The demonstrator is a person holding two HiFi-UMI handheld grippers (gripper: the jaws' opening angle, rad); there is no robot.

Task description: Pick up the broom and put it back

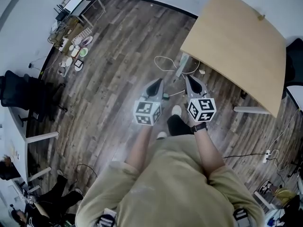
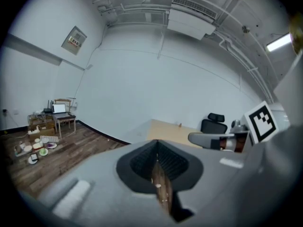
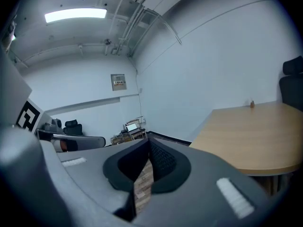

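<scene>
Nothing seems done yet: our left gripper [image 1: 158,82] and right gripper [image 1: 189,79] hold their jaws closed and empty over the floor [image 1: 118,79] beside the desk [image 1: 236,41]. We find no broom in any view, so picking it up and returning it both remain.

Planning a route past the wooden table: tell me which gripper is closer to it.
Right. In the head view the right gripper hangs just off the wooden table; the left gripper is beside it, farther from the table.
</scene>
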